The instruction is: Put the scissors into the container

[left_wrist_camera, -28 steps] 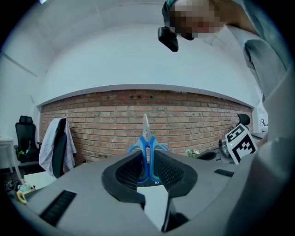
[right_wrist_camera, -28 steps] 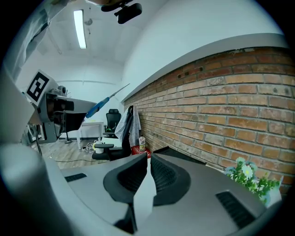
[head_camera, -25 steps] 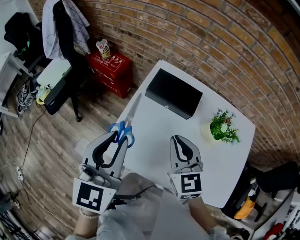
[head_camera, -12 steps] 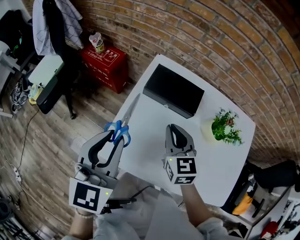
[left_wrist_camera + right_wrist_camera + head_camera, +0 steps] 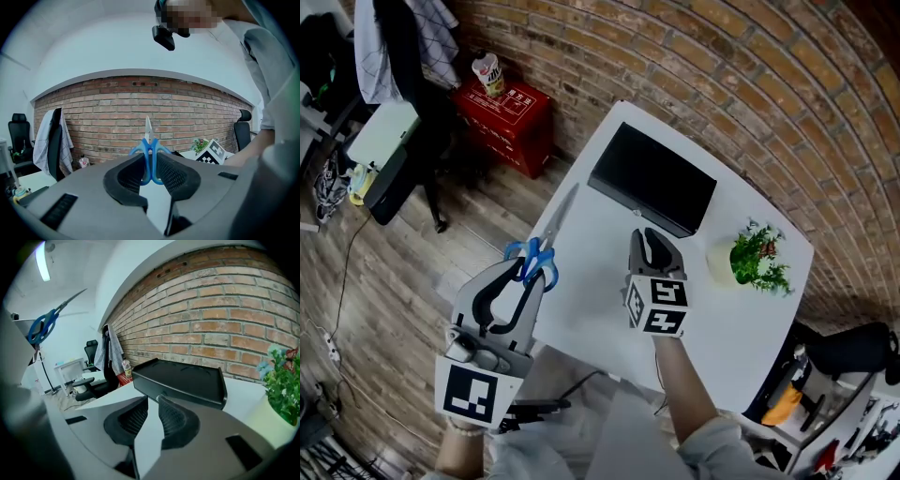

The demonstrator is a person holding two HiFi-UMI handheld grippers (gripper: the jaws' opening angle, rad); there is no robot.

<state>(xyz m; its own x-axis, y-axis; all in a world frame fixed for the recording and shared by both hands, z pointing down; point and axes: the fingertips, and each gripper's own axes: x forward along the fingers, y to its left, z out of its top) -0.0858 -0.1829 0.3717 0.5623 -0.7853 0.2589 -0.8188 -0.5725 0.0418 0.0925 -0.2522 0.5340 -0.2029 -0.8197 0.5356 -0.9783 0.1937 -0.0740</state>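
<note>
The left gripper (image 5: 150, 163) was clamped on the scissors (image 5: 148, 140) at the blue handle loops only, with the closed blades projecting forward beyond the jaw tips. The right gripper (image 5: 151, 401) held nothing, its jaws drawn together to a narrow slit, and it stood just in front of the near wall of the container (image 5: 654, 180). In the head view the scissors hung over the left edge of the table (image 5: 609, 314), well apart from the black container.

Probable faults from this state:
- Pivoting. The grip sat on the loops alone, so the long blades could swing in the jaws during transfer.
- Tip strike. A low approach could drive the point into the container's near wall and not over its rim.
- Early release. Opening short of the rim would likely drop the scissors on the table or off its edge.
- Obstruction. The right gripper lay near the approach path.
</note>
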